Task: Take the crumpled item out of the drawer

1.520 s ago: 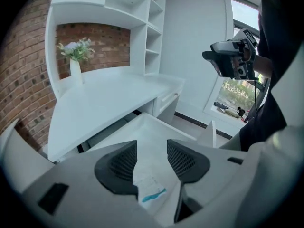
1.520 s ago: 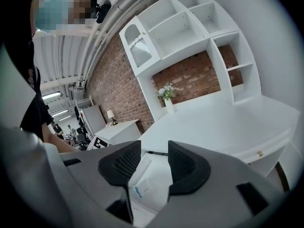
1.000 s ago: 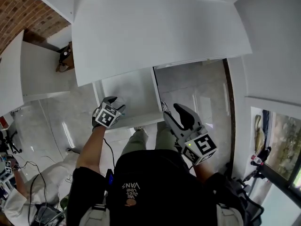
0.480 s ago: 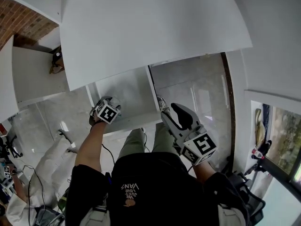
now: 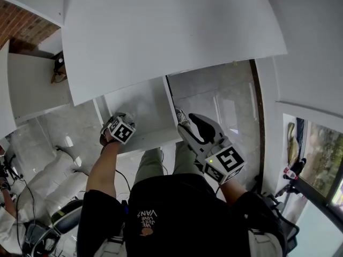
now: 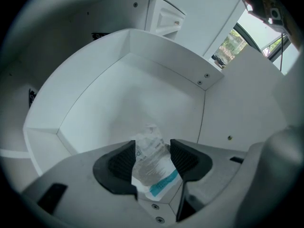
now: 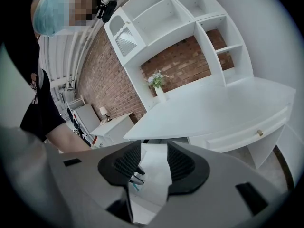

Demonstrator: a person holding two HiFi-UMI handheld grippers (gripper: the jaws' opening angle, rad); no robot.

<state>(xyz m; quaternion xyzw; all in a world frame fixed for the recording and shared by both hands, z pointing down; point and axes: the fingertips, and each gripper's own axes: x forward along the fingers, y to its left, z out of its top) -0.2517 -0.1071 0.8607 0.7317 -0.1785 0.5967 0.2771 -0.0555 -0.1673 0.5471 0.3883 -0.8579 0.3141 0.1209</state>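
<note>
The white drawer [image 5: 153, 138] stands pulled out under the desk top. My left gripper [image 5: 124, 122] points steeply down into it. On the drawer floor [image 6: 118, 108] lies the crumpled item [image 6: 153, 167], a clear wrapper with a blue stripe. It sits between the pads of my left gripper [image 6: 152, 146], whose jaws have just widened and are open around it, not pressing it. My right gripper [image 5: 185, 128] hovers at the drawer's right front corner. That gripper [image 7: 153, 158] is open with nothing between its pads.
The white desk top [image 5: 171, 31] overhangs the drawer's back. A hutch with shelves and a vase of flowers [image 7: 158, 82] stands on the desk. Another drawer with a brass knob [image 7: 260, 133] is closed. A second person [image 5: 32, 197] and cables are at lower left.
My left gripper has sunk into the drawer, tipping more steeply downward. The right gripper has drifted a little lower, toward the drawer's front corner.
</note>
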